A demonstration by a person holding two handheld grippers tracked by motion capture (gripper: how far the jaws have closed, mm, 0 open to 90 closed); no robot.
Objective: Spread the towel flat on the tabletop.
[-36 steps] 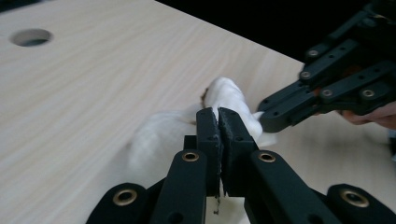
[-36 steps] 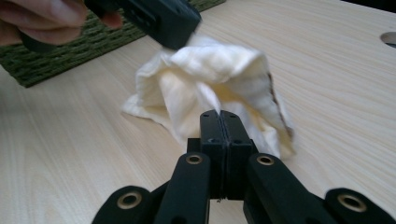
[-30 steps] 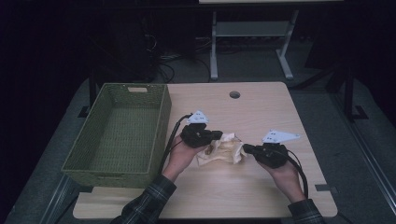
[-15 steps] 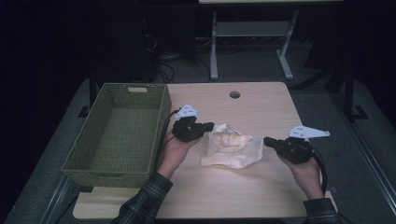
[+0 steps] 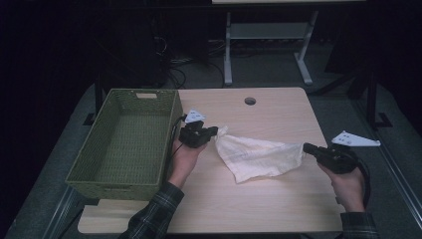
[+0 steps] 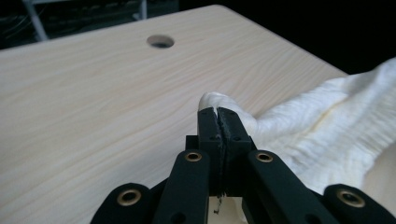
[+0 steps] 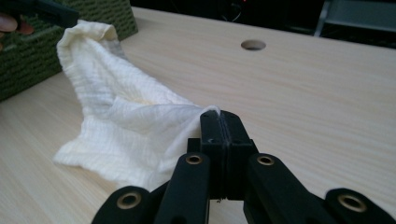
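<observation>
A cream-white cloth (image 5: 255, 157) hangs stretched between the two grippers over the middle of the wooden table (image 5: 259, 209). My left gripper (image 5: 215, 132) is shut on the cloth's left corner (image 6: 211, 101), beside the green basket (image 5: 119, 144). My right gripper (image 5: 304, 147) is shut on the opposite corner (image 7: 205, 112) near the table's right side. The lower part of the cloth (image 7: 116, 144) sags onto the tabletop. In the right gripper view the left gripper (image 7: 44, 11) shows at the far corner of the cloth.
The woven green basket stands open along the table's left side, with nothing inside. A round cable hole (image 5: 250, 101) sits near the far edge. A white stand (image 5: 268, 35) and cables lie on the dark floor beyond the table.
The right gripper has pulled away to the right, and the cloth has gone from a bunched heap to a stretched sheet. The left gripper has stayed near the basket.
</observation>
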